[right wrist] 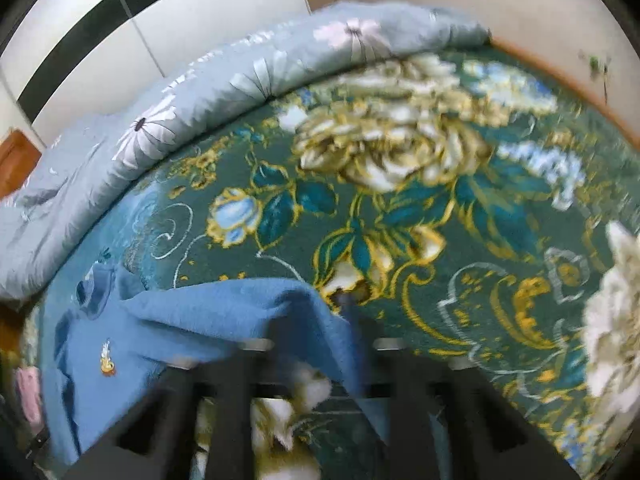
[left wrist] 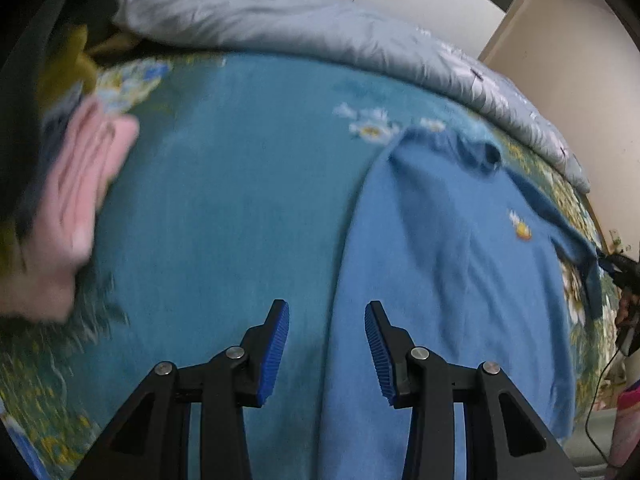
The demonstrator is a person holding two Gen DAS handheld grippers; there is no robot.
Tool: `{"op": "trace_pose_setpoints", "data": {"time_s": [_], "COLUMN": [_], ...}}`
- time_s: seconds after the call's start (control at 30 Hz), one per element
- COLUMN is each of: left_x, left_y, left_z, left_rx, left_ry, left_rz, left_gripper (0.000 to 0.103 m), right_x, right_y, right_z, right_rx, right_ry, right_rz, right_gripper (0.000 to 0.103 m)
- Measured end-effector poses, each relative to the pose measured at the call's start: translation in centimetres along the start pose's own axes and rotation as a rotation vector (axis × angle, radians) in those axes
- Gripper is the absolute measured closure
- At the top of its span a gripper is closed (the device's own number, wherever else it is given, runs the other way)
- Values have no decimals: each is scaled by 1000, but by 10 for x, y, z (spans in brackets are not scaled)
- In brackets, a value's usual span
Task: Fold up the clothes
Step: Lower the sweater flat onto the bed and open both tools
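Note:
A blue sweater point(left wrist: 440, 260) with a small duck emblem point(left wrist: 520, 228) lies spread flat on the right part of the bed. My left gripper point(left wrist: 326, 308) hangs open just above its left edge, with nothing between the blue pads. In the left wrist view my right gripper point(left wrist: 616, 268) shows at the far right, at the end of the stretched-out sleeve. In the right wrist view the sweater point(right wrist: 120, 340) lies at lower left. Its sleeve drapes across my blurred right gripper point(right wrist: 316, 312), whose fingers stand apart.
The bed wears a teal flowered bedspread point(left wrist: 220, 200) point(right wrist: 440, 220). A rolled grey-blue quilt point(left wrist: 320, 28) point(right wrist: 200, 92) runs along the far side. Pink folded clothes point(left wrist: 84, 200) and a yellow garment point(left wrist: 68, 64) sit at the left. A black cable point(left wrist: 596, 400) hangs off the right edge.

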State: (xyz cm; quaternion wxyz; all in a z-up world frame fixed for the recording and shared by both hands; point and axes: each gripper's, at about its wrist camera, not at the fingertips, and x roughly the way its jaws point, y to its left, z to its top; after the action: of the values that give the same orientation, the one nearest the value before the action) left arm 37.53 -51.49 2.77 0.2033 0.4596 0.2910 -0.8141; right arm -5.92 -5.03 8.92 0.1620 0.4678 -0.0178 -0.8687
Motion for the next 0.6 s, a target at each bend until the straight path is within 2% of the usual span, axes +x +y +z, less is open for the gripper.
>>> {"op": "trace_pose_setpoints", "data": {"time_s": [0.13, 0.23, 0.33, 0.37, 0.4, 0.43, 0.5, 0.6], "left_x": [1, 6, 3, 2, 0, -2, -7, -33], "left_y": [-2, -5, -11, -12, -11, -10, -5, 9], "left_z": [-25, -40, -51, -54, -56, -58, -60, -54], "left_rx": [10, 21, 34, 33, 22, 9, -19, -55], "left_ry": [37, 78, 69, 67, 65, 62, 44, -40], "left_rz": [-37, -62, -59, -62, -70, -79, -108, -130], "left_gripper": [60, 60, 60, 66, 90, 100, 99, 99], "right_x": [-40, -59, -63, -63, -62, -61, -58, -63], "right_y": [9, 27, 47, 57, 65, 71, 86, 99], "right_z": [-12, -39, -64, -74, -81, -87, -99, -110], "right_rx": [-40, -63, -96, -112, -122, -132, -150, -171], "right_ry": [-87, -109, -94, -81, -71, -62, -30, -21], "right_rz": [-12, 57, 121, 145, 162, 178, 215, 250], "right_gripper": [43, 43, 43, 43, 43, 43, 43, 43]}}
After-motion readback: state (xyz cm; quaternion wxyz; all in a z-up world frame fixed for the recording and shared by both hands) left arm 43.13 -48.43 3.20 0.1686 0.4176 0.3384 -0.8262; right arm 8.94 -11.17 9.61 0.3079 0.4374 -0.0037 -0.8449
